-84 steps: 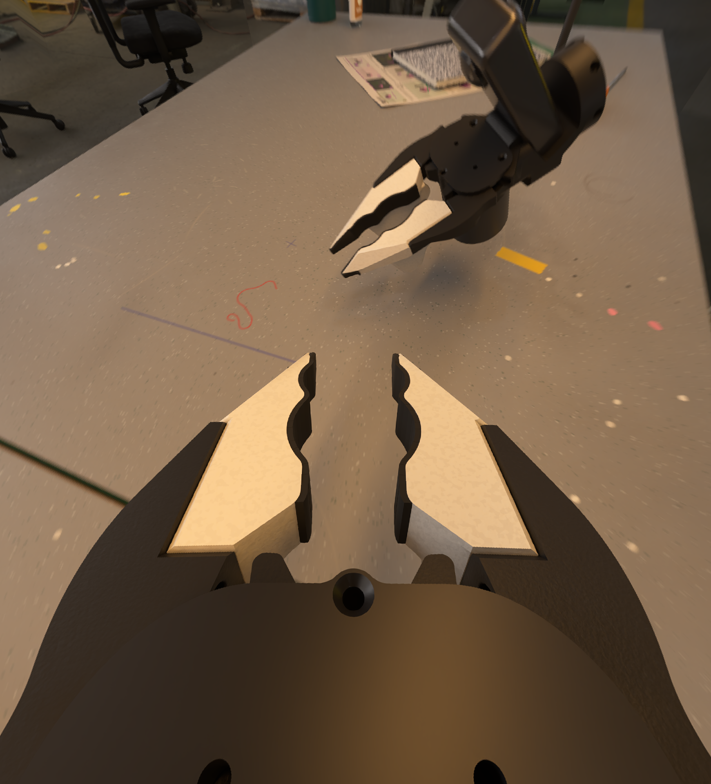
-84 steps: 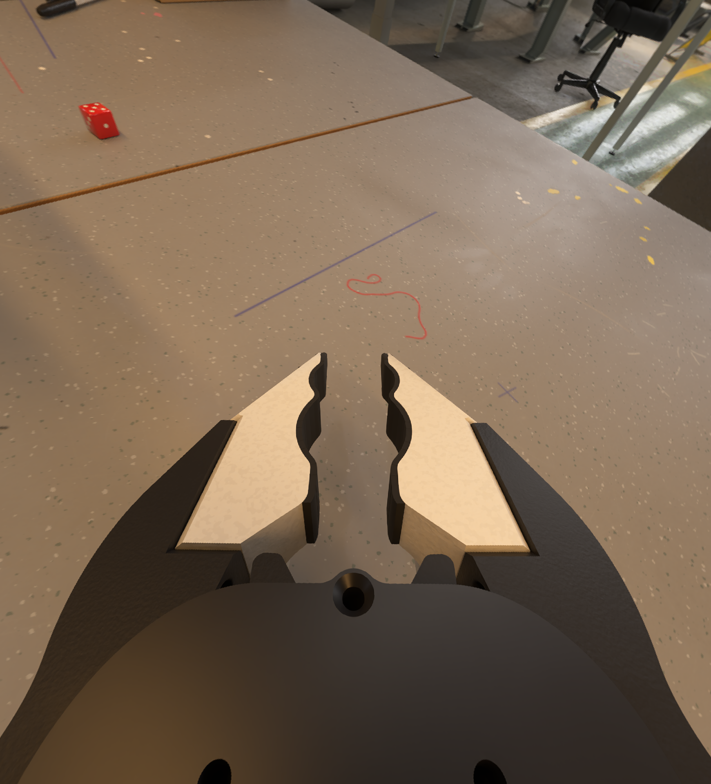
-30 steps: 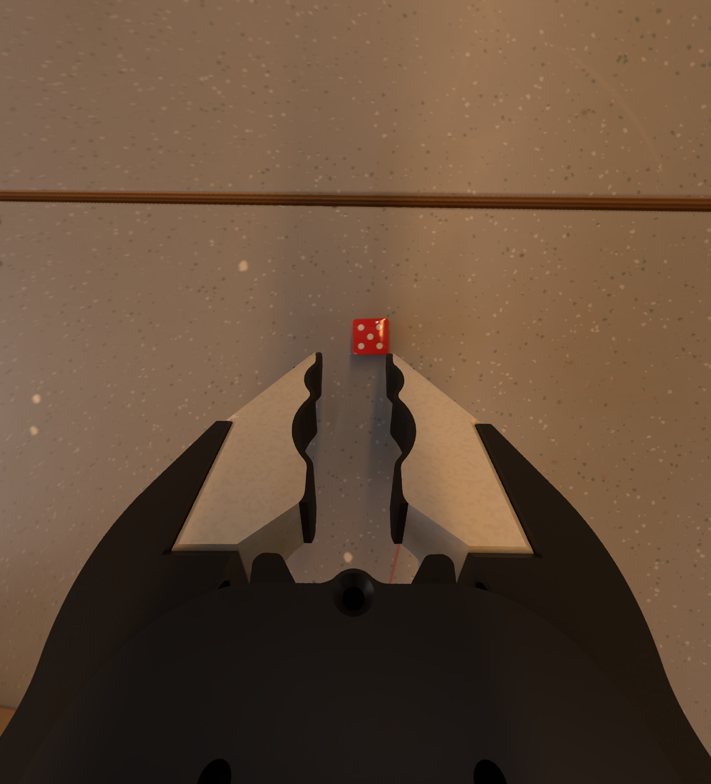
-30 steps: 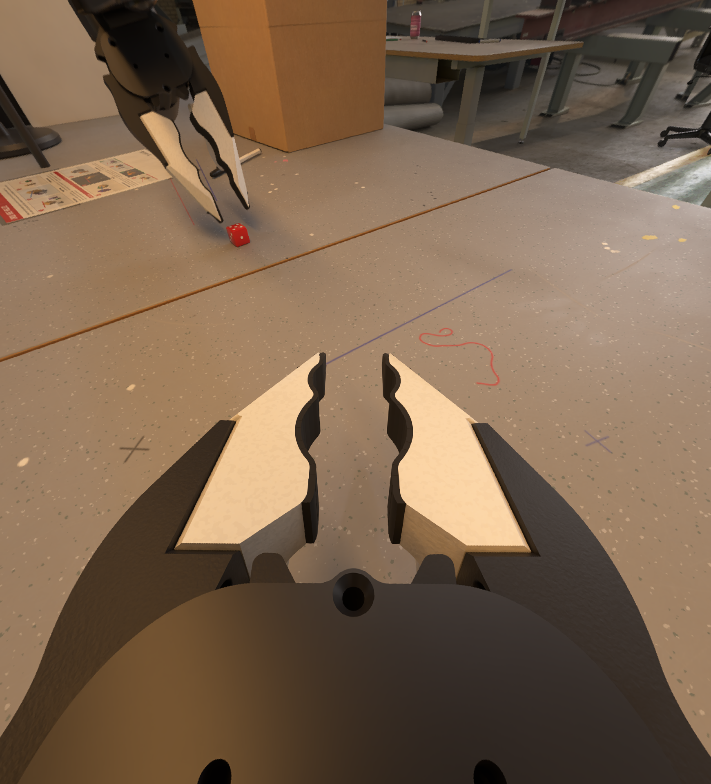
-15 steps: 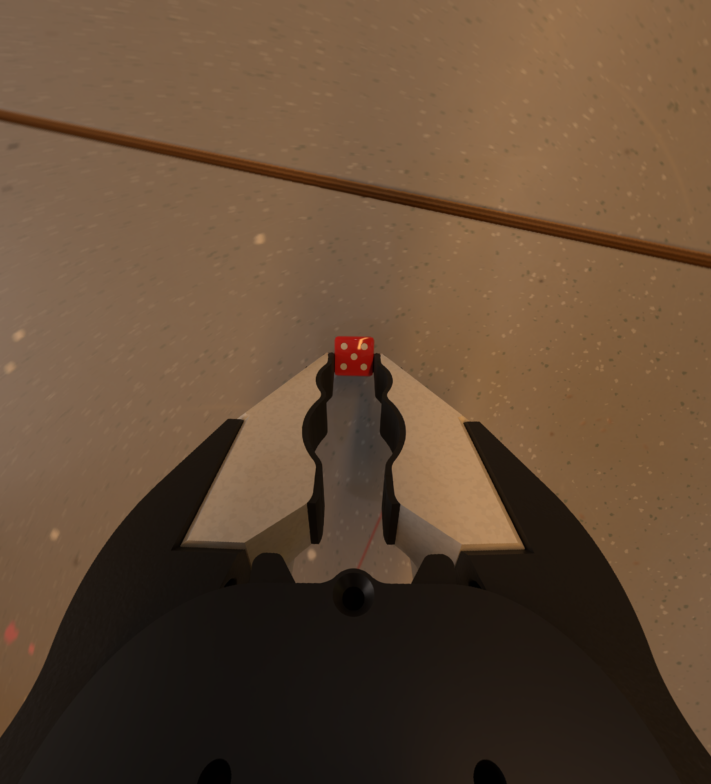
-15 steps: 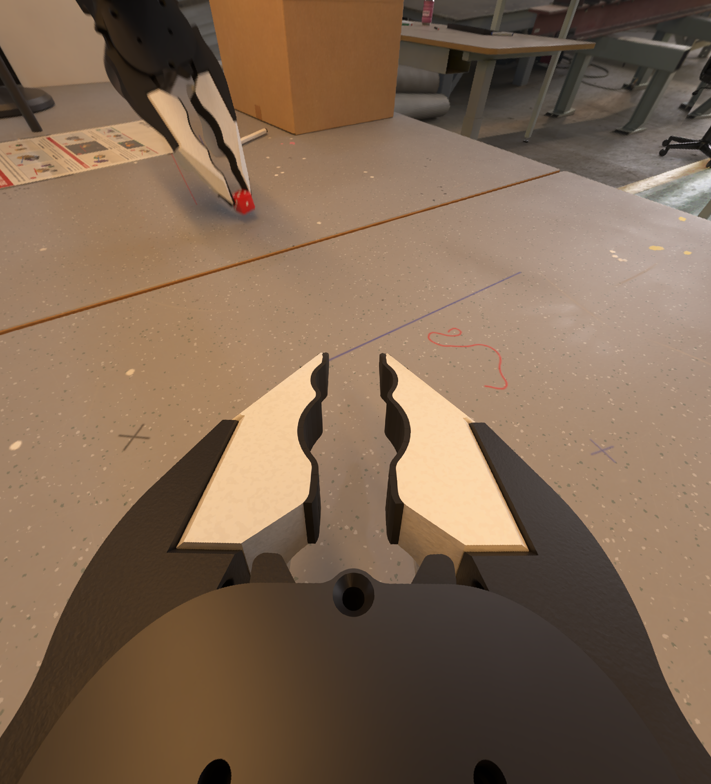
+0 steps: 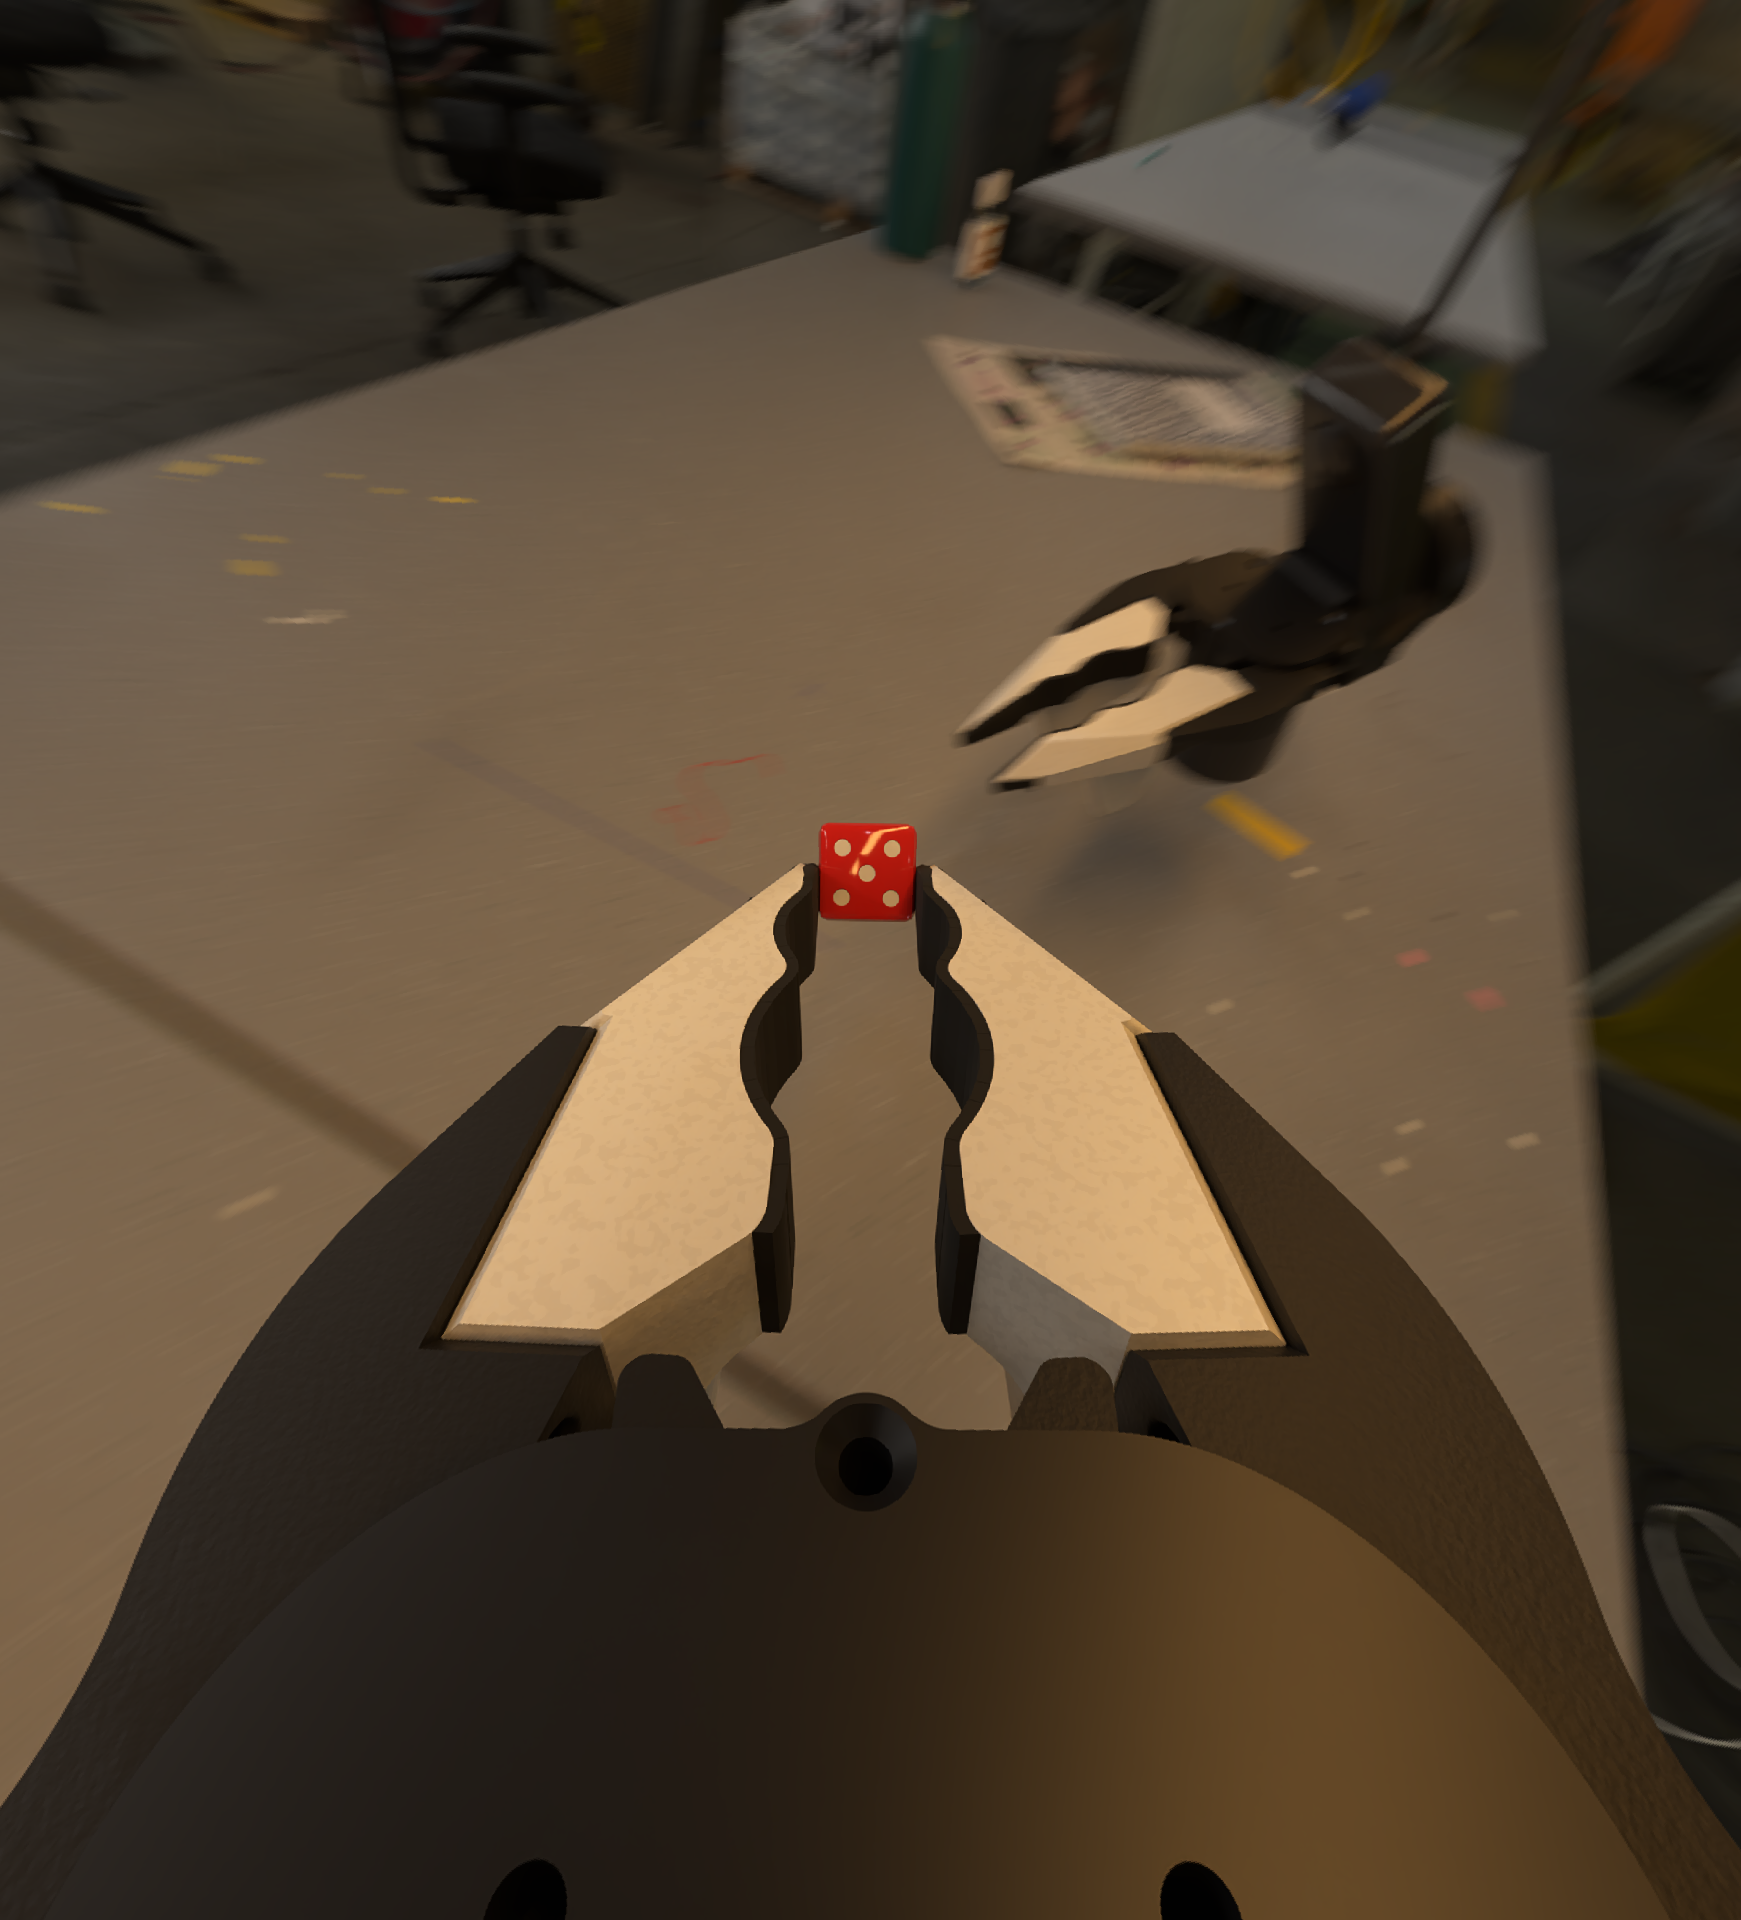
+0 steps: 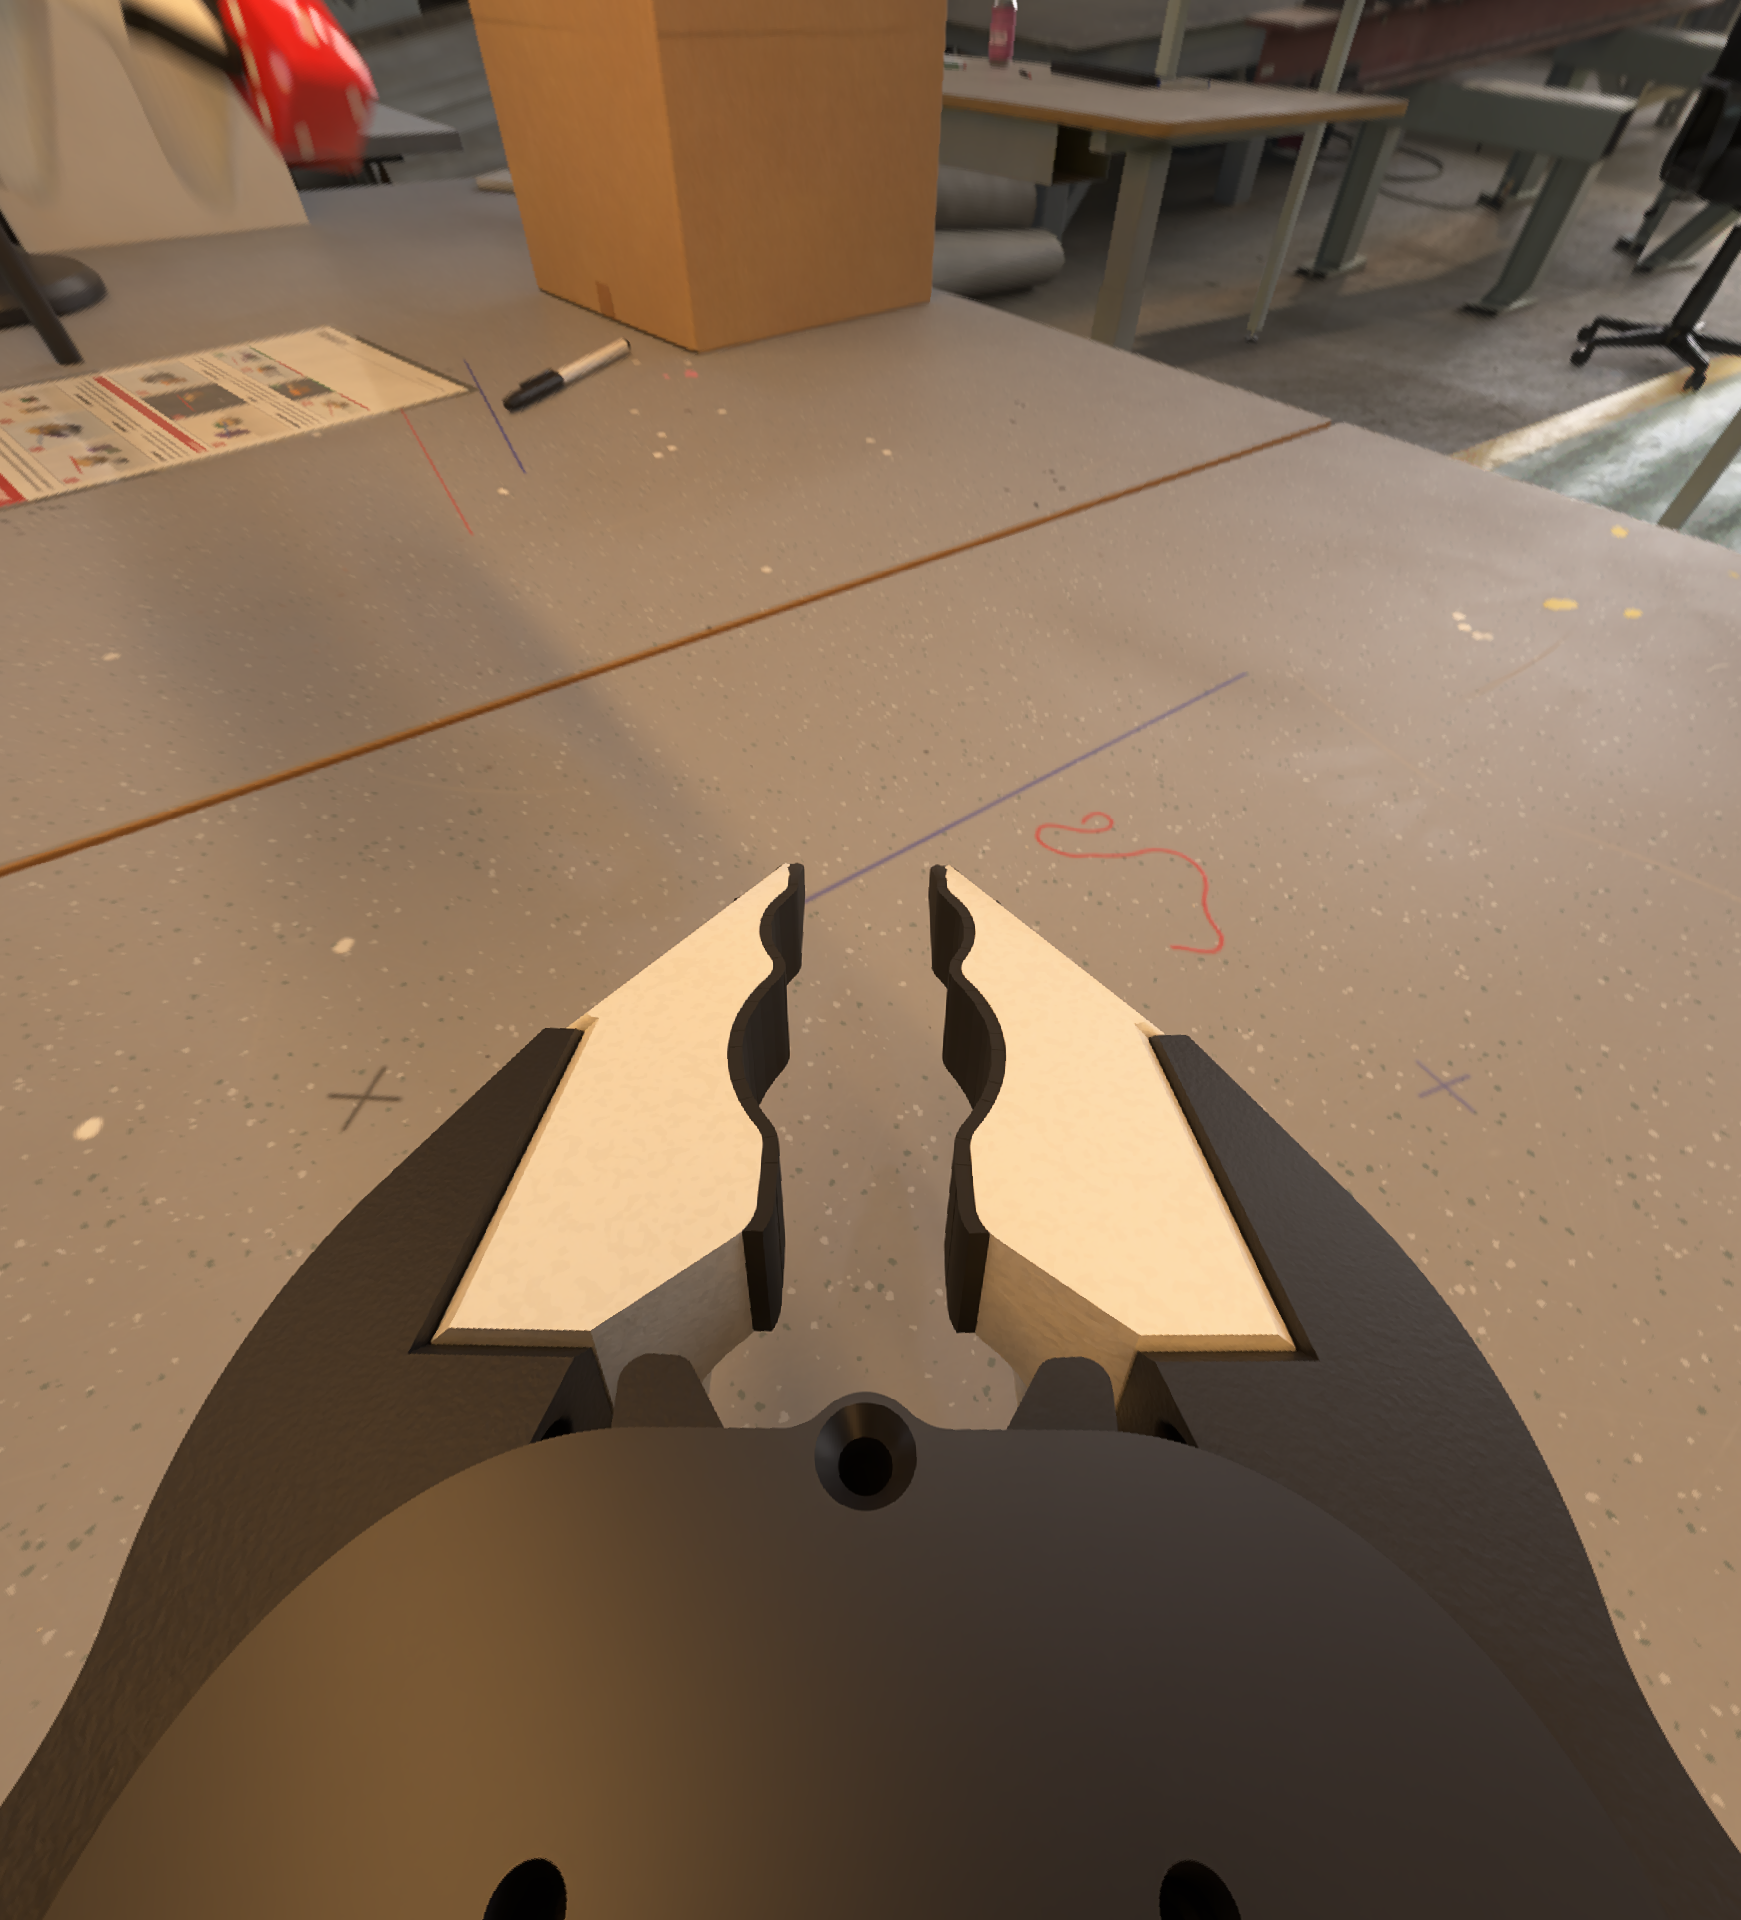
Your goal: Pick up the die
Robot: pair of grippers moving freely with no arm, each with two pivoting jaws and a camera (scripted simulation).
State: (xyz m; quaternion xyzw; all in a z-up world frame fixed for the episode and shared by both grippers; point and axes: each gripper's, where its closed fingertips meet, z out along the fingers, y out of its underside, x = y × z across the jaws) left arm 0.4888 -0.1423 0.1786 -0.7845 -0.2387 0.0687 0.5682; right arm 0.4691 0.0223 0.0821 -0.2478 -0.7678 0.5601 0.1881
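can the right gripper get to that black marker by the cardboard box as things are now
Probably yes. The right gripper is open and empty, and bare table lies between it and the marker, which lies apart from the box.

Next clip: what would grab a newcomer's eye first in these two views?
The small glossy red die with pale pips, pinched between the tips of the left tool above the speckled grey table. Then the tall brown cardboard box at the table's far side, with the right tool open and empty.
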